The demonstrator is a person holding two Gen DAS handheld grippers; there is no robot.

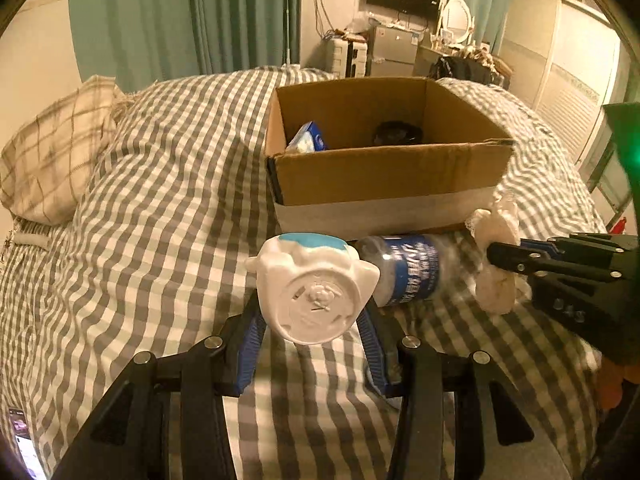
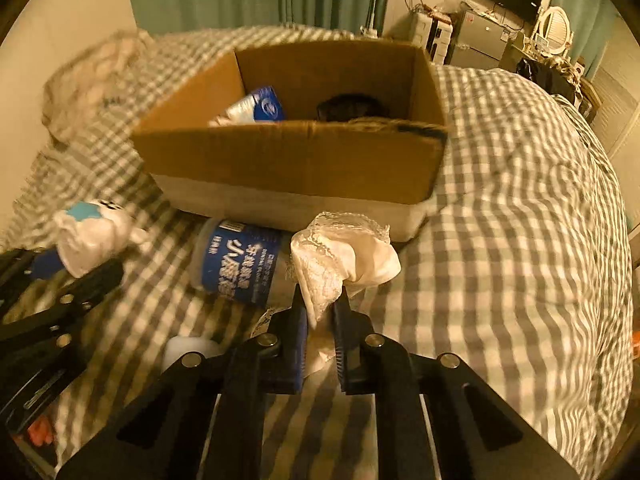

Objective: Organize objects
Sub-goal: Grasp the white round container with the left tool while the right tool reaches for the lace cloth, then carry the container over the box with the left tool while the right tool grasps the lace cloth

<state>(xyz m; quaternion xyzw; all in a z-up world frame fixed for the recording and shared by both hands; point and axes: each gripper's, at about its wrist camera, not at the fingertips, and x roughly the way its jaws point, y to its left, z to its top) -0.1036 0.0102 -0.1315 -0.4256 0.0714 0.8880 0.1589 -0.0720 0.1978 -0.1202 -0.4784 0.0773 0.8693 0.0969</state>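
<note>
Checked bed (image 1: 168, 184) underneath, box (image 1: 384, 176) ahead holding a blue pack (image 1: 310, 138) and something dark (image 1: 396, 132); bottle (image 1: 404, 272) lying just before the box. Left gripper (image 1: 312, 320) clamped on a white toy (image 1: 316, 288), right gripper (image 2: 320, 316) pinched on a lace cloth (image 2: 344, 256); both seemingly mid-carry. Next, probably: lift each over the near wall, then part the fingers above bare floor of the box.

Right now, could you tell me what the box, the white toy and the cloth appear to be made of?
Box: brown corrugated cardboard, matte, with a raw edge and a pale tape band. Toy: probably hard moulded plastic, smooth white, with an embossed round base; ceramic is possible. Cloth: thin cream fabric with a lace edge, crumpled.
</note>
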